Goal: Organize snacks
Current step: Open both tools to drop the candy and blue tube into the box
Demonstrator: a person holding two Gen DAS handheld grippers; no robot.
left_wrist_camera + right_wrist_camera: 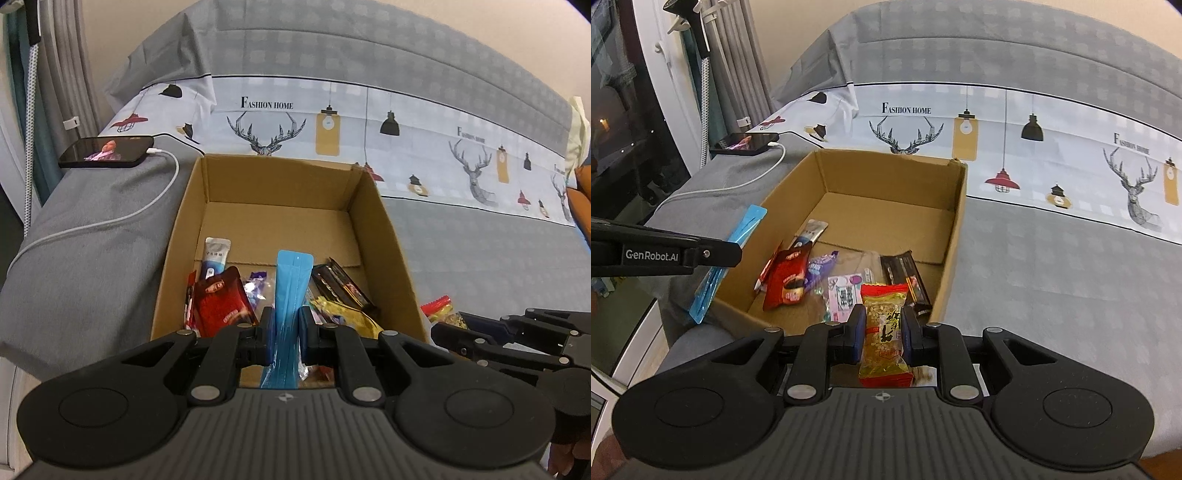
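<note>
An open cardboard box [391,236] [955,221] sits on a bed and holds several snack packets: a red packet [221,306] [786,280], a dark bar [343,284] [905,273], a white-blue sachet [216,254]. My left gripper [287,326] is shut on a long blue packet [291,288], held upright above the box's near edge; the packet also shows in the right wrist view [727,258]. My right gripper [882,330] is shut on a red-and-yellow peanut snack [884,332], just above the box's near right corner; it shows at the right of the left wrist view [443,310].
A phone [107,151] [746,143] on a white charging cable [162,192] lies on the grey blanket left of the box. A patterned bedsheet [443,155] and grey duvet lie behind and to the right. Curtains and a window are at the left.
</note>
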